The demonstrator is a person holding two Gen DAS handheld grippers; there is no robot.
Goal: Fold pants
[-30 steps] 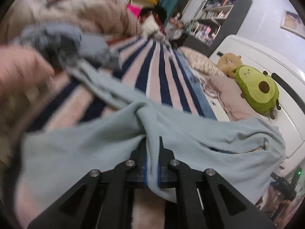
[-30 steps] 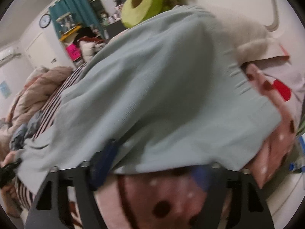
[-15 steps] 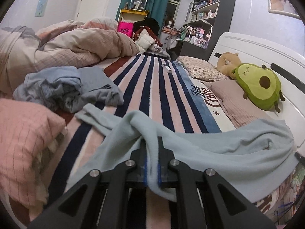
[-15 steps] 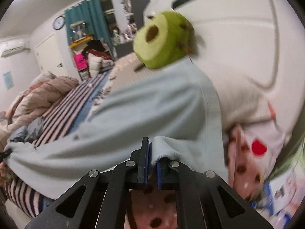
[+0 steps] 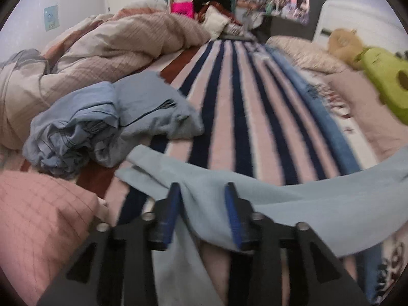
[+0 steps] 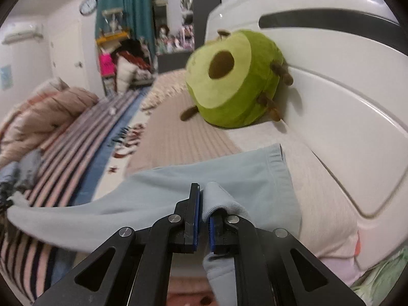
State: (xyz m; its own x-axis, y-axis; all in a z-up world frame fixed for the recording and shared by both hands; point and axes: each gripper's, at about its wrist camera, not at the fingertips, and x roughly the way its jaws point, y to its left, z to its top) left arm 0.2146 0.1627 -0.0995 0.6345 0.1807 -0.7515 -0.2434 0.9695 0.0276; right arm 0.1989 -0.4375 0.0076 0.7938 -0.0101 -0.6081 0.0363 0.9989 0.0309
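Note:
The pale blue pants [image 5: 293, 204] lie stretched across the striped bedspread [image 5: 237, 107], from the left gripper to the right. My left gripper [image 5: 202, 196] is open, its blue pads apart, with pants fabric lying loose between them. In the right wrist view the pants [image 6: 158, 196] run from the lower left to a hemmed end near the headboard. My right gripper [image 6: 202, 199] is shut on a fold of the pants at that end.
A crumpled blue-grey garment [image 5: 102, 122] lies left of the pants. A pink pillow [image 5: 38, 211] is at near left, a bunched duvet [image 5: 102, 46] behind. A green avocado plush [image 6: 234, 76] leans on the white headboard [image 6: 344, 89].
My left gripper has opened and let go of the pants. The pants have dropped lower onto the bed. My right gripper stays shut on them and has come down toward the pillow.

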